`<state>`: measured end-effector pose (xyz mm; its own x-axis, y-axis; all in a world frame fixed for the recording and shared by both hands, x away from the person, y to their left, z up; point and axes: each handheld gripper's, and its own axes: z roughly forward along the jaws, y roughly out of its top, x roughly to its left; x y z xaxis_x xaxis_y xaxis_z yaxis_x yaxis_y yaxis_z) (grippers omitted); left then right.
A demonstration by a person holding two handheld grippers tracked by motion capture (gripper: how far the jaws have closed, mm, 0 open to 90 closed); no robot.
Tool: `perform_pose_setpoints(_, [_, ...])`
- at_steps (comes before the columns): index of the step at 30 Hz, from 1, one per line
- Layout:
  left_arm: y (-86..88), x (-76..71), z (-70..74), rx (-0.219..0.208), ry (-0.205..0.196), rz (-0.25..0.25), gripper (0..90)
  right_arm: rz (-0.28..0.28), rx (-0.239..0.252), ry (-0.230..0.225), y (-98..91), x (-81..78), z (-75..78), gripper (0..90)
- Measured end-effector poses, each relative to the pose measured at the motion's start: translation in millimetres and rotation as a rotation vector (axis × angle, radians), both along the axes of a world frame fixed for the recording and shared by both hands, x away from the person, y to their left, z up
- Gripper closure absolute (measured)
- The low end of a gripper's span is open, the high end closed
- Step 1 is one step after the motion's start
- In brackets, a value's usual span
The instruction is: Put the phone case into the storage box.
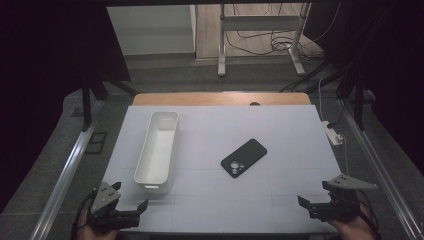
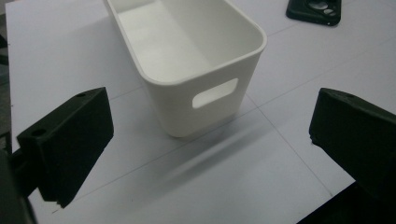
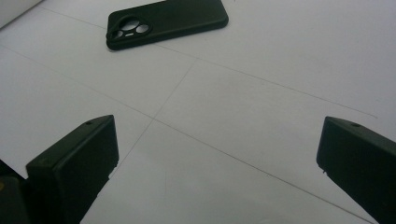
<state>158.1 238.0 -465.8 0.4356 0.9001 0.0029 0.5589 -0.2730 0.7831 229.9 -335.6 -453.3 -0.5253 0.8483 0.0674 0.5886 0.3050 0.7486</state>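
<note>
Start position, nothing grasped: left gripper (image 1: pixel 131 199) and right gripper (image 1: pixel 314 192) sit at the near corners of the white table (image 1: pixel 290 130), both with jaws spread wide and empty. Black phone (image 1: pixel 244 157) lies flat, camera side up, mid-table, well apart from both grippers and just right of the long white bin (image 1: pixel 158 150), which stands empty directly ahead of the left gripper. Judged step: approach; the next move likely calls for the right gripper to reach forward-left, straddle the phone's narrow width, and close low against the table.
</note>
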Motion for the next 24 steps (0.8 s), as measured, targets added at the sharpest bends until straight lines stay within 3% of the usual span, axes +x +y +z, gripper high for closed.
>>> perform_pose_setpoints(12, [-2.3,0.0,-0.2,0.016,-0.001,-0.029,1.3,0.002,-0.006,0.006,0.4,0.7,-0.5,0.0])
perform_pose_setpoints(20, [1.2,0.0,-0.2,-0.019,0.001,-0.042,1.6,0.008,-0.016,0.008,2.1,0.8,-0.6,0.0])
perform_pose_setpoints(24, [1.2,-0.5,-0.1,-0.017,-0.002,-0.048,1.8,0.014,-0.023,0.007,3.1,0.7,-0.5,0.0])
